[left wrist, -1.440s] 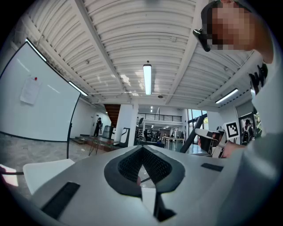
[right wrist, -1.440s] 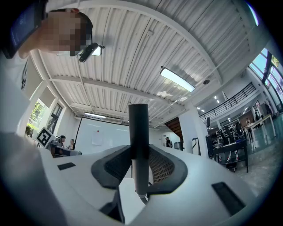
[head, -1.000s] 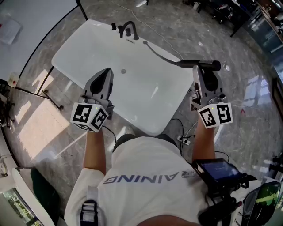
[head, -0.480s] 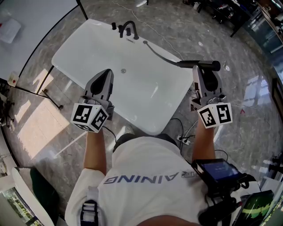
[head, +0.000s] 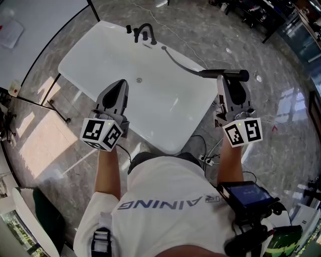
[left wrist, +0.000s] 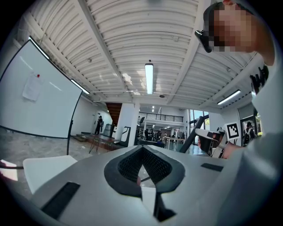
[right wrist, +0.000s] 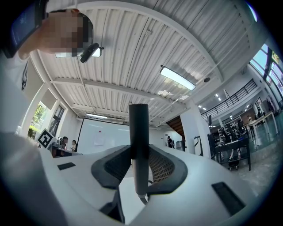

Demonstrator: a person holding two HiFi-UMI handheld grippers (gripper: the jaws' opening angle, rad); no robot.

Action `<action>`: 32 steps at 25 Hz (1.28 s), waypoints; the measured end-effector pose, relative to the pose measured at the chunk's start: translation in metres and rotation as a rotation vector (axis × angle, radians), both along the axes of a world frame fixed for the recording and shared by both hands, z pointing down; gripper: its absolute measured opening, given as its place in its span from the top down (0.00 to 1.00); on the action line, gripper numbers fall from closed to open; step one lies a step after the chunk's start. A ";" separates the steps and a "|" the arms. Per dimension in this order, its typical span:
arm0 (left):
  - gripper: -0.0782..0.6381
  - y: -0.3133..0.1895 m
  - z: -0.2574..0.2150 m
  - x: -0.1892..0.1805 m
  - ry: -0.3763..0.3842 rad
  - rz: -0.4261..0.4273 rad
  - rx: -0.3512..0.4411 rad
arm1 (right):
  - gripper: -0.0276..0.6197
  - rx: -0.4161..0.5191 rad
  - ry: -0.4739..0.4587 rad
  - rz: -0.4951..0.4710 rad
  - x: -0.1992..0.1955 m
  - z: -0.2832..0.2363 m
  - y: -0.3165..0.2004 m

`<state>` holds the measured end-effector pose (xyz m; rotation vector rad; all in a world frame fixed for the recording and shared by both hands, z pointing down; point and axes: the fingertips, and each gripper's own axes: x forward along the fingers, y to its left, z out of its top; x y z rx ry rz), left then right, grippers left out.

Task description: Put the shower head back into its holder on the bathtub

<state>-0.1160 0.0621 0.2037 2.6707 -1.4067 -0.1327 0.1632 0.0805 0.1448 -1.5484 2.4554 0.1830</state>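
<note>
A white bathtub point(head: 95, 55) lies below me, with a black faucet set point(head: 145, 32) on its far rim. From a small fitting point(head: 164, 48) on that rim, a grey hose point(head: 178, 61) runs to the black stick-shaped shower head point(head: 235, 75). My right gripper point(head: 228, 81) is shut on the shower head over the tub's right edge. In the right gripper view the shower head point(right wrist: 139, 132) stands upright between the pads. My left gripper point(head: 119, 83) hovers over the tub's near left part. Its jaws meet and hold nothing, as the left gripper view point(left wrist: 142, 153) also shows.
A whiteboard point(head: 35, 30) on a black stand point(head: 52, 108) is left of the tub. Cables and a power strip point(head: 209, 159) lie on the marble floor by the tub's near right corner. Desks and chairs point(head: 251, 15) fill the far right.
</note>
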 end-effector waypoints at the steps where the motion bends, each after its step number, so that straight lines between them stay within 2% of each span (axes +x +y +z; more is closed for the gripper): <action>1: 0.87 0.001 0.001 0.004 -0.003 -0.003 -0.002 | 0.77 0.001 -0.003 -0.004 0.004 0.000 0.000; 9: 0.87 -0.001 0.013 0.052 -0.044 -0.041 -0.021 | 0.77 0.006 -0.042 -0.051 0.051 0.010 -0.019; 17: 0.87 0.011 0.013 0.041 -0.054 -0.070 -0.028 | 0.77 0.016 -0.056 -0.080 0.043 0.002 -0.021; 23: 0.87 -0.010 0.018 0.016 -0.027 -0.051 -0.037 | 0.77 0.009 -0.046 -0.066 0.017 -0.001 -0.039; 32: 0.87 -0.092 0.057 -0.060 0.035 0.012 -0.081 | 0.77 0.019 0.001 0.017 -0.048 -0.027 -0.121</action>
